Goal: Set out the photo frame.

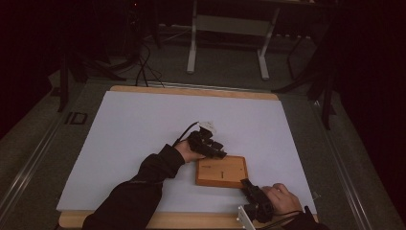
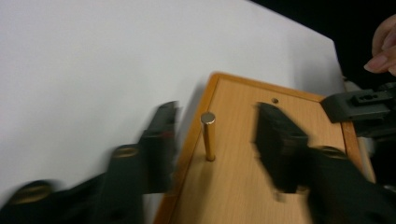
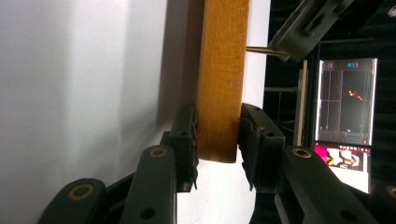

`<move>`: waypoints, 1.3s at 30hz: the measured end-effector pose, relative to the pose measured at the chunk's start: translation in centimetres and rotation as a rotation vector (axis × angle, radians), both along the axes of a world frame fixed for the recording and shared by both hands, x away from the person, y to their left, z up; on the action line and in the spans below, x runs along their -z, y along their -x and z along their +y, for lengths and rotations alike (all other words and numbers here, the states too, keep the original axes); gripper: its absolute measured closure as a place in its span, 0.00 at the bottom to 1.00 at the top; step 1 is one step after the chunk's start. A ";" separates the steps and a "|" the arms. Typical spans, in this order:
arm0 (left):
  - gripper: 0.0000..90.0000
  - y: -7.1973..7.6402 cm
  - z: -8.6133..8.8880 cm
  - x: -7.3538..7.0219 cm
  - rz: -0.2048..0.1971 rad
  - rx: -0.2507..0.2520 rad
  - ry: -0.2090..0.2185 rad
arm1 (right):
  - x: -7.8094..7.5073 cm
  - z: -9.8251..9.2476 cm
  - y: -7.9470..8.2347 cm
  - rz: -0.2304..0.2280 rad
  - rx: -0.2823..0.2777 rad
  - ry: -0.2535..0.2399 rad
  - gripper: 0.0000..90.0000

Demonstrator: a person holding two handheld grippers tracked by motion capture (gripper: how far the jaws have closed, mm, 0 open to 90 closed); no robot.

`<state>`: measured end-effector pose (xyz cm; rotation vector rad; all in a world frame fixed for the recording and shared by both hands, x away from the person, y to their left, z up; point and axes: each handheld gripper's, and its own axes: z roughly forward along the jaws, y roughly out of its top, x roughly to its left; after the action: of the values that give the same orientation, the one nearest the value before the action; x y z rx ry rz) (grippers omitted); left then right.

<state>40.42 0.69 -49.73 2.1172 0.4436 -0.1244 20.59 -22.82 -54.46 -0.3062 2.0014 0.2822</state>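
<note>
A brass peg [image 2: 208, 136] stands upright in a hole near the left edge of a wooden board [image 1: 221, 171], which lies on a white table sheet [image 1: 143, 134]. The left gripper [image 2: 212, 128] hangs over the board with its 2 jaws spread, 1 on either side of the peg and neither touching it; the peg's long axis runs vertically, straight up between them. The right gripper [image 3: 218, 135] pinches the board's near-right corner edge across its thickness, steadying it. Judged from this, the peg looks freshly seated and released, and the left hand [image 1: 184, 151], the nearer to it, needs only to lift clear along that axis without knocking it. The left gripper view shows a 2nd, empty hole [image 2: 275, 100] farther along the board, past the peg. The right gripper view gives the board edge-on, with the peg [image 3: 259, 50] jutting from its face toward the left gripper's jaw tip.
</note>
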 end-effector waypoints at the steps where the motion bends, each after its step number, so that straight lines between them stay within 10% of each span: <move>1: 0.36 0.2 0.4 -0.3 -0.011 0.011 0.014 | -0.3 -0.1 -0.2 0.016 -0.005 -0.008 0.76; 7: 0.16 1.4 2.2 -1.8 -0.132 -0.047 0.076 | -1.4 -0.3 -0.7 0.047 -0.013 -0.020 0.77; 13: 0.06 2.5 3.1 -2.4 -0.162 -0.072 0.071 | -1.9 -0.3 -1.0 0.074 -0.017 -0.020 0.77; 39: 0.02 6.5 9.4 -1.6 -0.147 -0.111 0.029 | -6.2 -0.8 -4.3 0.281 -0.041 -0.057 0.78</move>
<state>33.95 10.14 -48.11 2.0514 0.4680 0.0874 24.87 -23.63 -48.26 -0.2836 2.2601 0.4269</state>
